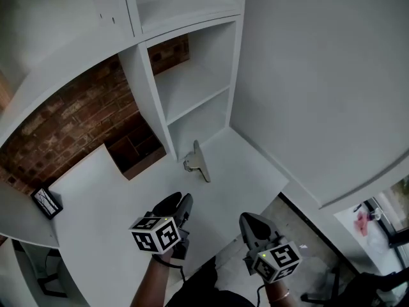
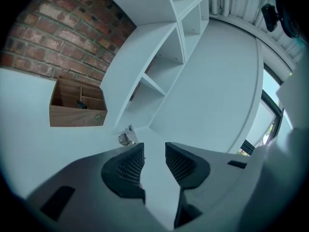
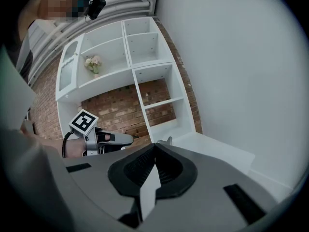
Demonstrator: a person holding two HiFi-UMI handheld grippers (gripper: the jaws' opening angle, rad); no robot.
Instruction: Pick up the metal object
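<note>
Nearest the camera, the right gripper (image 1: pixel 250 219) hangs by the tabletop's (image 1: pixel 115 197) front edge, jaws together and empty, apparently kept out of the way; the left gripper (image 1: pixel 179 200), over the white surface, has its jaws apart with nothing between them, pointing toward the metal object (image 1: pixel 198 162) as if lining up a grasp; it lies well ahead, untouched, at the foot of the shelves (image 1: pixel 192 75); a wooden box (image 1: pixel 137 152) sits alongside, before a brick wall (image 1: pixel 70 117).
</note>
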